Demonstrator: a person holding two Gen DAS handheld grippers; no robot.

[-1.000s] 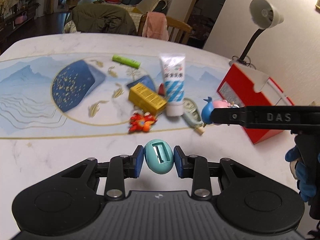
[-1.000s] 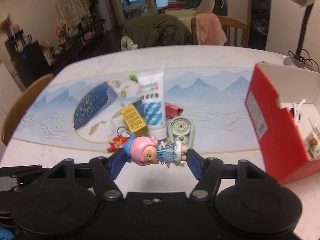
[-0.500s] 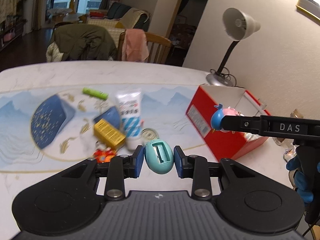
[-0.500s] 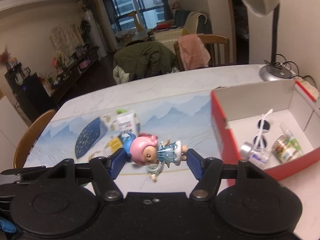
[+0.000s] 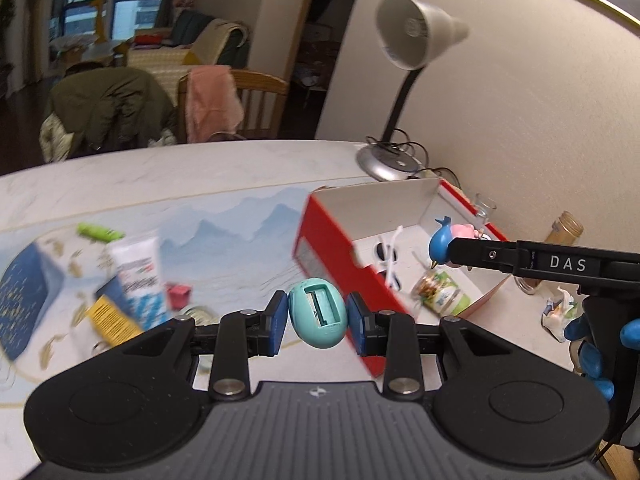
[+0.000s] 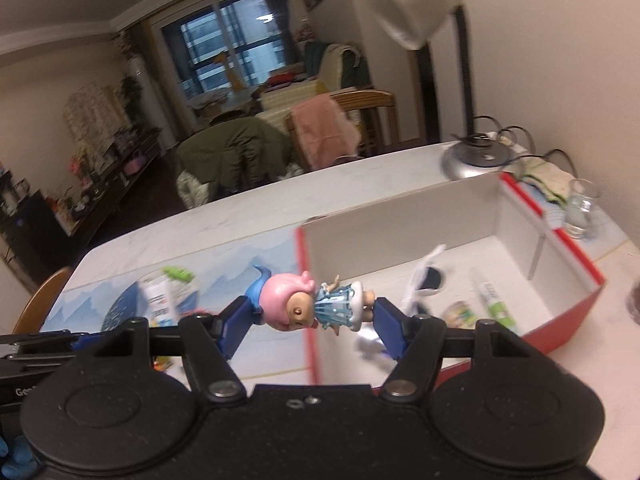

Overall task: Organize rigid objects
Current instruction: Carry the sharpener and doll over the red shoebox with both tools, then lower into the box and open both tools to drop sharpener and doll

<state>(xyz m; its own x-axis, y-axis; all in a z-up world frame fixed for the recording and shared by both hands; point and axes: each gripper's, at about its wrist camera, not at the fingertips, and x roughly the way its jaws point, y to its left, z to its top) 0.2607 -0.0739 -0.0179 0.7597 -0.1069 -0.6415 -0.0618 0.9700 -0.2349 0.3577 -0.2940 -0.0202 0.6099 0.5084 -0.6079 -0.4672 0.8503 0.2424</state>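
My left gripper [image 5: 317, 316] is shut on a teal egg-shaped sharpener [image 5: 318, 312] and hangs above the table, just left of the red box [image 5: 320, 236]. My right gripper [image 6: 316, 316] is shut on a pink-haired doll figure [image 6: 312, 306] lying sideways between the pads, over the box's near left wall [image 6: 306, 280]. In the left wrist view the right gripper [image 5: 452, 246] reaches over the box with the doll [image 5: 460, 234]. Inside the box lie white sunglasses [image 6: 430, 280], a small jar [image 5: 440, 294] and a green-and-white tube [image 6: 494, 306].
On the blue mat [image 5: 224, 240] lie a white tube [image 5: 136, 276], a yellow box [image 5: 110, 316], a green item [image 5: 100, 232] and a small red item [image 5: 178, 292]. A desk lamp [image 5: 404, 80] stands behind the box. Glass jars [image 5: 566, 232] stand to its right. Chairs [image 5: 240, 104] line the far edge.
Both grippers have swung right and risen, from over the scattered items on the mat to the red box, each keeping its object. The box's inside has come into view.
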